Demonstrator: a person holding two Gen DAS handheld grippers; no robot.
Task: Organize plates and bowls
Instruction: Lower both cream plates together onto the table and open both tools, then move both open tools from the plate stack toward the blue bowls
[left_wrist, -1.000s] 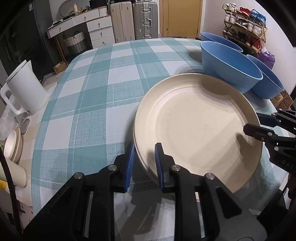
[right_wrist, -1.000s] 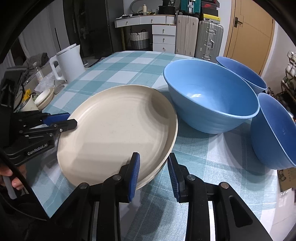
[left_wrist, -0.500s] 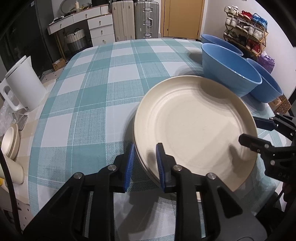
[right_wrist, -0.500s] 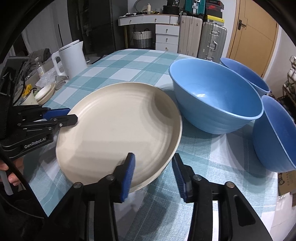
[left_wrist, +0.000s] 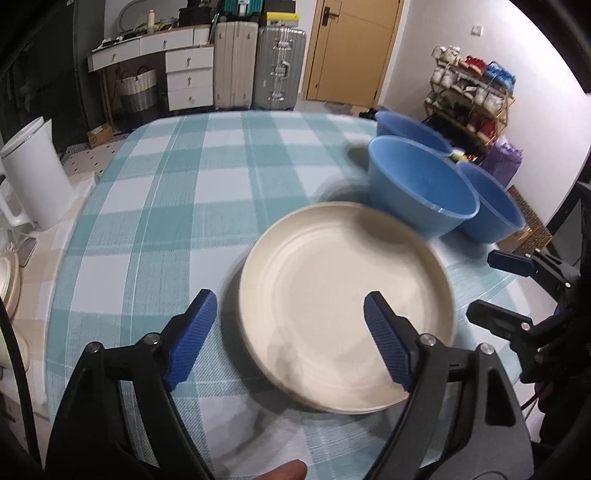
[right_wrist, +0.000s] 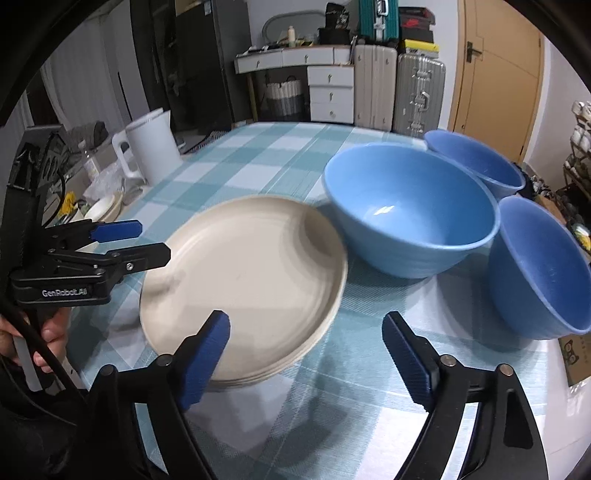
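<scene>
A stack of cream plates (left_wrist: 343, 302) lies on the checked tablecloth; it also shows in the right wrist view (right_wrist: 243, 280). Three blue bowls stand beside it: a near one (right_wrist: 410, 206), a far one (right_wrist: 472, 162) and a right one (right_wrist: 535, 266). My left gripper (left_wrist: 291, 339) is open and empty, its jaws wide apart just in front of the stack. My right gripper (right_wrist: 317, 358) is open and empty, pulled back from the stack's near rim. Each gripper shows in the other's view, the right one (left_wrist: 506, 288) and the left one (right_wrist: 122, 243).
A white kettle (right_wrist: 151, 147) stands at the table's left edge, also in the left wrist view (left_wrist: 33, 177). Small cream dishes (right_wrist: 103, 206) lie near it. Suitcases (left_wrist: 258, 66), drawers and a door are behind the table. A shoe rack (left_wrist: 469, 103) stands at the right.
Both grippers have opened wide and let go of the plate stack's rim. Both have pulled back and up from it. The stack now rests on the cloth.
</scene>
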